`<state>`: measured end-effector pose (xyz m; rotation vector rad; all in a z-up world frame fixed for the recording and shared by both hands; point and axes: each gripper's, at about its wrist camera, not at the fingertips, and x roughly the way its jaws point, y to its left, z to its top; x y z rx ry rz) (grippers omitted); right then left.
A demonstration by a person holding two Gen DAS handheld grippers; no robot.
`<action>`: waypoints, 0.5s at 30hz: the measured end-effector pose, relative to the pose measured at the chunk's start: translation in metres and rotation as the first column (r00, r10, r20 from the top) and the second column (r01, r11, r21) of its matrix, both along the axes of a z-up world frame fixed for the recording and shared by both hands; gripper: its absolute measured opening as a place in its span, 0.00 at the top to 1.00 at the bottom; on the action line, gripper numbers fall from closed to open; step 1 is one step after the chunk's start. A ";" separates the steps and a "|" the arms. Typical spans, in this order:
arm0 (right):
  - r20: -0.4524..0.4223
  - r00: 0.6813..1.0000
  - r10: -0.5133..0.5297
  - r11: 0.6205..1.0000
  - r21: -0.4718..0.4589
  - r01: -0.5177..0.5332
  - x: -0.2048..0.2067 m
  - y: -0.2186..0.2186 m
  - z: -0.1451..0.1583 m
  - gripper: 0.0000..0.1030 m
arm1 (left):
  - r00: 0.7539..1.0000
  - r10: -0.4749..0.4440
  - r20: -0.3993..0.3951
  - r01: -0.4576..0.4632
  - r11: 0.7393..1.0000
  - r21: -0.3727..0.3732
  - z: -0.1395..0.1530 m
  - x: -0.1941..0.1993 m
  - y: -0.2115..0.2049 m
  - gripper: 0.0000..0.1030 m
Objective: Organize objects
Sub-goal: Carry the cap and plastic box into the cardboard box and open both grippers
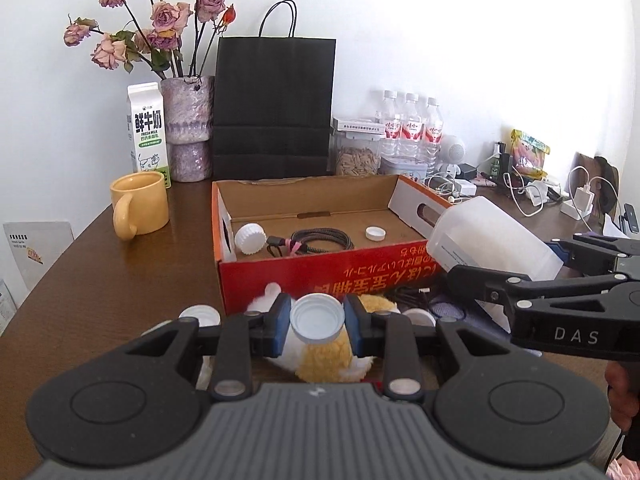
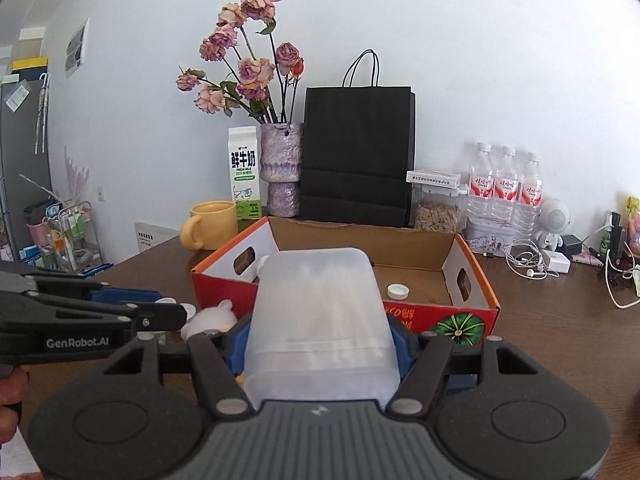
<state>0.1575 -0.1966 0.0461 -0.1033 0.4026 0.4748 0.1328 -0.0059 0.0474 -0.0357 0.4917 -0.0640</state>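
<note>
Cap [image 1: 317, 321] clamped in my left tool [image 1: 316, 322]: light, stiff, held across the rim. Jug [image 2: 320, 320] in right tool [image 2: 320, 354]: light, slippery, squeezed at the base.

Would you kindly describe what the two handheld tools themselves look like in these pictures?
Both are matte black plastic linkages with silver pivot pins, blue finger pads, round black discs either side and a ribbed grey body. The left tool reads "GenRobot.AI" in white on its side in the right wrist view; the right tool shows "DAS" in the left wrist view. No sleeves are clearly visible.

"FRESH MILK" on milk carton [image 1: 146, 132]
</note>
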 end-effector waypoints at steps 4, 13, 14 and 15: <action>0.011 1.000 -0.002 1.000 -0.001 0.002 0.023 0.001 0.004 0.37 | 1.000 0.007 0.021 -0.006 1.000 -0.008 0.008 0.022 -0.002 0.71; 0.019 1.000 -0.005 1.000 0.011 0.005 0.080 0.008 0.007 0.37 | 0.999 0.035 0.042 -0.034 0.999 -0.031 0.016 0.073 -0.003 0.71; 0.018 1.000 -0.006 1.000 0.014 0.005 0.087 0.009 0.006 0.37 | 0.998 0.038 0.044 -0.037 0.999 -0.033 0.016 0.079 -0.003 0.71; 0.017 1.000 -0.007 1.000 0.014 0.007 0.093 0.010 0.006 0.37 | 0.998 0.042 0.046 -0.040 0.999 -0.035 0.016 0.085 -0.003 0.71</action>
